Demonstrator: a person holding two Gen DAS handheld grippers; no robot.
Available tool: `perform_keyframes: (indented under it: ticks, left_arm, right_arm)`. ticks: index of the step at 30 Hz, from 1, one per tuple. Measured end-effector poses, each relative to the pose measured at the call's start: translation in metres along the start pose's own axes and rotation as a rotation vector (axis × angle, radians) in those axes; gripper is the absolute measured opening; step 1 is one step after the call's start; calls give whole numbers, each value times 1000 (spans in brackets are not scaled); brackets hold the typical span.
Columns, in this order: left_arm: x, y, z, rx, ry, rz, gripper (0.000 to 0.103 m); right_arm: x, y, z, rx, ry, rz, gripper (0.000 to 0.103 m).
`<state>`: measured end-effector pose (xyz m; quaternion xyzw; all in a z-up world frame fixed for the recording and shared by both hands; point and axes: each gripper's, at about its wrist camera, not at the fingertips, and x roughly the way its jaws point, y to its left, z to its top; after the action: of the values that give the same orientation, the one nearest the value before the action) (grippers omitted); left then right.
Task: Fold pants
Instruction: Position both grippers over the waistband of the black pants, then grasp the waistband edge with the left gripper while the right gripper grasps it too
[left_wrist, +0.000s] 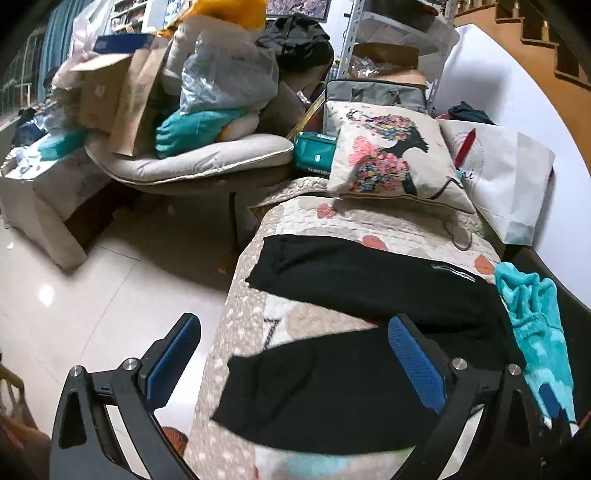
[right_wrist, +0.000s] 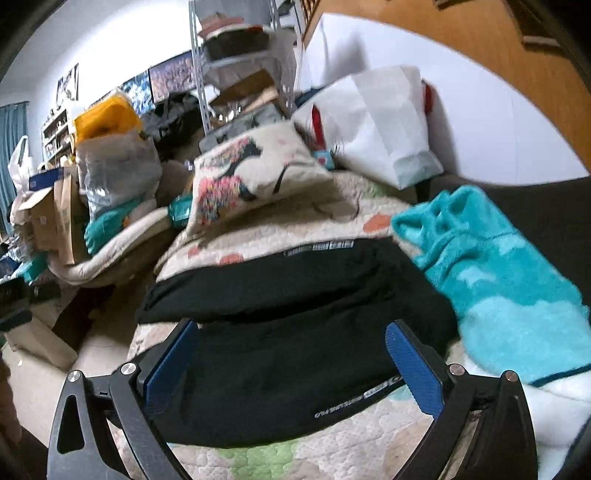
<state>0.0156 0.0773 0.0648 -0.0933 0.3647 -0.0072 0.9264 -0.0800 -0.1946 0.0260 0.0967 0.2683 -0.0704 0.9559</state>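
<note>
Black pants (left_wrist: 354, 332) are lying spread, legs apart and unfolded, on a quilted sofa cover (left_wrist: 306, 218), both hand-held grippers (left_wrist: 295, 354) (right_wrist: 291, 354) hovering wide open, gripping nothing; folding apparently not begun.

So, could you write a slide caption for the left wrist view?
Open left hand-held gripper above black pants spread on a quilted cover.
</note>
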Motion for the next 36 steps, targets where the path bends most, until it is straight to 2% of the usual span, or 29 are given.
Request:
perform_keyframes:
  ticks: [6,10,13,17,22,29,33,36]
  left_arm:
    - [65,34,29,0,37,-53,102]
    - [111,38,56,5,56,-104,102]
    - [150,34,73,27,85,-133,102]
    - [201,31,90,39,124,-173,101]
    - [243,36,99,-5,163,-254,98]
    - [295,50,99,-105,220,-311,98]
    - [315,67,99,-187,216,-315,98]
    - [327,75,96,-208,228,-316,98]
  right_arm:
    - [32,11,-5,-51,130,12,103]
    - [35,19,22,-104,154,8,103]
    - [51,15,57,-101,210,72,103]
    - [100,7,100,-133,288,117,103]
    - [192,-8,131,-237,366,89,102]
    - [283,-25,147,-231,454,105,100]
    - [316,-20,151,-286,471,112,100]
    - [335,-18,150,-311,489,123,99]
